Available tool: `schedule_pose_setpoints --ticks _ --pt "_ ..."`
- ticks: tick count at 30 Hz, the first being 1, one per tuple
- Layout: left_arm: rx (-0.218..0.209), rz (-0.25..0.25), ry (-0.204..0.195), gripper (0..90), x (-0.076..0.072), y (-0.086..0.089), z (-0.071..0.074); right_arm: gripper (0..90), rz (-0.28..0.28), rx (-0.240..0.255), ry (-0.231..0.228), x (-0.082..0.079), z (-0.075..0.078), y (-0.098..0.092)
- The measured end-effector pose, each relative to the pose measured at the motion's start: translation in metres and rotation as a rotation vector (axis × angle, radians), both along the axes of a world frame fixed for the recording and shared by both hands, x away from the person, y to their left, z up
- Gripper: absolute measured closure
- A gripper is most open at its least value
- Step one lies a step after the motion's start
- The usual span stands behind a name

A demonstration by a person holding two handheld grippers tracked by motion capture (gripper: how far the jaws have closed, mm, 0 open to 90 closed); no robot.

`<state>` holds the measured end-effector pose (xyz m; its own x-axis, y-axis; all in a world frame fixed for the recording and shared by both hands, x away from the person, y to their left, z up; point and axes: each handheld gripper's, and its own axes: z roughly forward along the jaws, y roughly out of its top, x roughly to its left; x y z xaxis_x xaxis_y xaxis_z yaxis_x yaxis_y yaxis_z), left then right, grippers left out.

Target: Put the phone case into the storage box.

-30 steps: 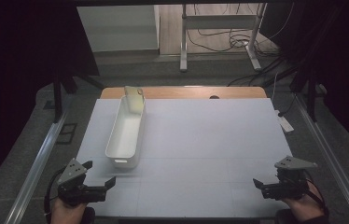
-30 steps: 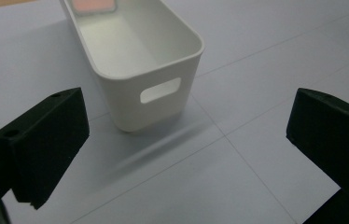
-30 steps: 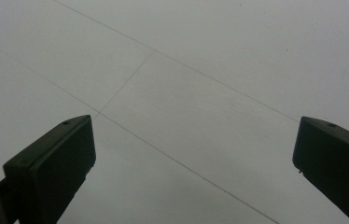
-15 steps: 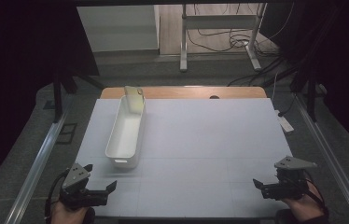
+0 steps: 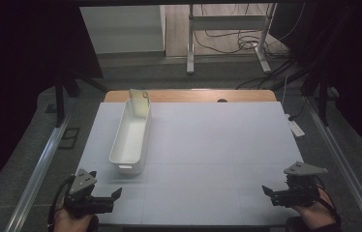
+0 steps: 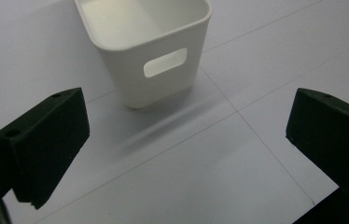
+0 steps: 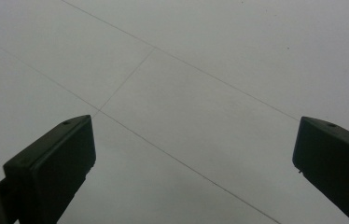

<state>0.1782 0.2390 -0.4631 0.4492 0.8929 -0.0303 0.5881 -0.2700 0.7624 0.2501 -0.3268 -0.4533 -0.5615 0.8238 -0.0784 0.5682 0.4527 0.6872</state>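
Long white plastic bin (image 5: 131,137) sits left on the white counter (image 5: 218,145), untouched. Left gripper (image 6: 186,154) faces its handle end, fingers spread wide; right gripper (image 5: 273,193) likewise released. Looks like approach next.

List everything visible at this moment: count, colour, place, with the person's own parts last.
bin: 1, white, long, left half of the mat, near end facing the left gripper
pouch: 1, pale yellowish, propped at the bin's far end
mat: 1, white with faint grid lines, covering the table
table: 1, wooden, edge showing beyond the mat
left gripper: 1, black, near left corner, jaws open
right gripper: 1, black, near right corner, jaws open
hands: 2, at the near edge
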Motion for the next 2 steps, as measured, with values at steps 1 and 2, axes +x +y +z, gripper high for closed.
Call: schedule_pose_setpoints --ticks 1,2 --pt "-0.003 0.0 0.002 0.1 0.0002 0.0003 0.0001 0.0 -0.001 -0.001 -0.001 0.0001 -0.0002 0.0" --pt "-0.003 0.0 0.002 0.2 0.0002 0.0003 0.0001 0.0 0.0 0.0 0.003 0.0004 -0.0003 -0.0003"
